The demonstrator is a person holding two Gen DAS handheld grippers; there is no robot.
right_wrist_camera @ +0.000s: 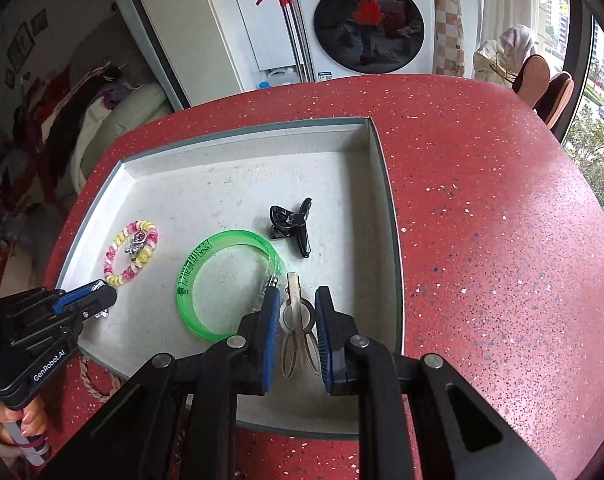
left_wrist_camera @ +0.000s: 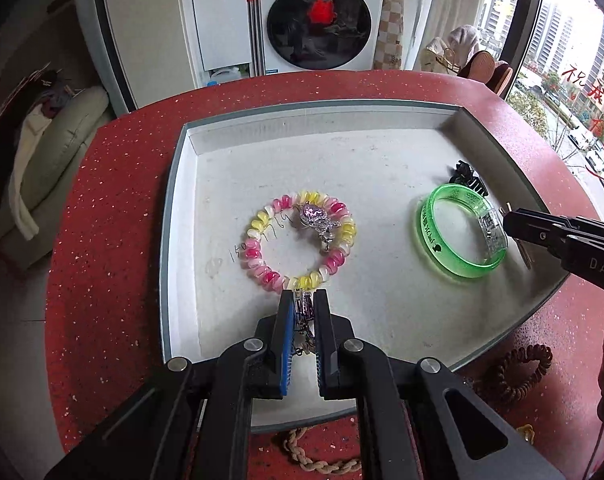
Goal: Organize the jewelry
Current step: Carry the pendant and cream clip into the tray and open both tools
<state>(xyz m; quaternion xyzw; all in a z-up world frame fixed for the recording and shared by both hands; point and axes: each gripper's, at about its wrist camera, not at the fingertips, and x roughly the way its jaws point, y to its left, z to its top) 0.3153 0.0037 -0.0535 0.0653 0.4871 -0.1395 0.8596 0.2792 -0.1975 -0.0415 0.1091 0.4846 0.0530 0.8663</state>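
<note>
A shallow white tray [left_wrist_camera: 174,240] sits on the red speckled table [left_wrist_camera: 114,208]. My left gripper [left_wrist_camera: 304,296] is shut on a silver and purple chain piece [left_wrist_camera: 304,310], low over the tray's near side. Just beyond it lies a pink and yellow bead bracelet [left_wrist_camera: 258,248] with a purple heart charm [left_wrist_camera: 314,216]. To the right lie a green bangle [right_wrist_camera: 190,280] and a black hair claw [right_wrist_camera: 290,222]. My right gripper [right_wrist_camera: 298,289] is shut on a tan metal hair clip [right_wrist_camera: 298,316], beside the bangle's right edge and over the tray floor [right_wrist_camera: 222,200].
On the table near the tray's front lie a brown bead bracelet [left_wrist_camera: 514,372] and a braided rope cord [left_wrist_camera: 318,460]. A washing machine [left_wrist_camera: 318,20] stands beyond the table, with a sofa [left_wrist_camera: 54,160] to the left and windows to the right. A hand [right_wrist_camera: 18,424] holds the left gripper's handle.
</note>
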